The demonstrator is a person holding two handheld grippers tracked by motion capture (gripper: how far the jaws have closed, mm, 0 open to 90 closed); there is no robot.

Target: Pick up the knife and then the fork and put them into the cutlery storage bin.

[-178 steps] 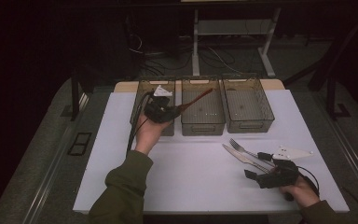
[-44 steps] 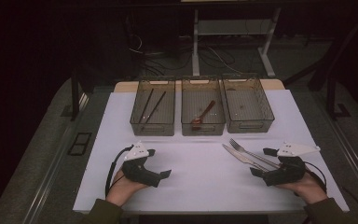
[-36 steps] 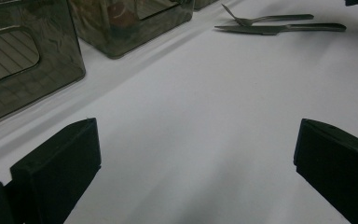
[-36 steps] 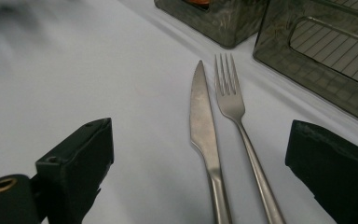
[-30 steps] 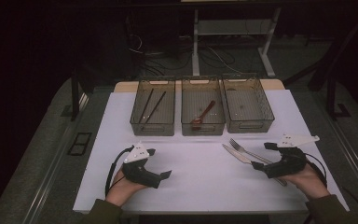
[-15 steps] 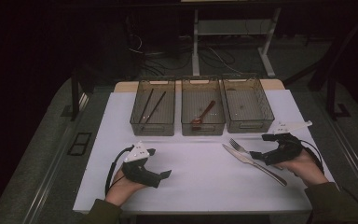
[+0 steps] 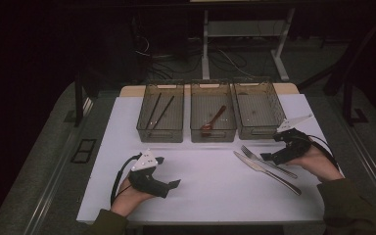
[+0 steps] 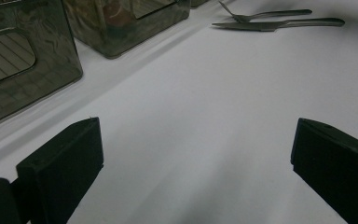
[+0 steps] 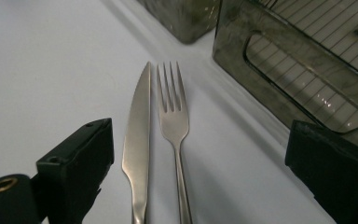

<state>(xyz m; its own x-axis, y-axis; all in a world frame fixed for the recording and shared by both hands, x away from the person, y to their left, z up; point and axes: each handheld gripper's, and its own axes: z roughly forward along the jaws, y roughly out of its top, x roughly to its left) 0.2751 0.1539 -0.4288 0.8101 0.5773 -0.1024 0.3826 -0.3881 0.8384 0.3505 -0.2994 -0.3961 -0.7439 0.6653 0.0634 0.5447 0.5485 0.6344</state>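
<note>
On the white desk (image 7: 210,181), the right claw (image 7: 270,157) hovers spread just behind the fork (image 9: 172,122) and knife (image 9: 138,122), likely lining up a grab; the left claw (image 7: 169,186), well left of the fork, rests spread and idle.

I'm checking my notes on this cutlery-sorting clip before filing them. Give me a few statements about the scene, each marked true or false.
1. The fork and knife lie side by side on the table. True.
2. The right gripper is shut on the fork. False: its jaws stand open, holding nothing.
3. The middle bin holds a spoon. True.
4. The left gripper grips chopsticks. False: it is open and holds nothing; the chopsticks lie in the left bin.
</note>
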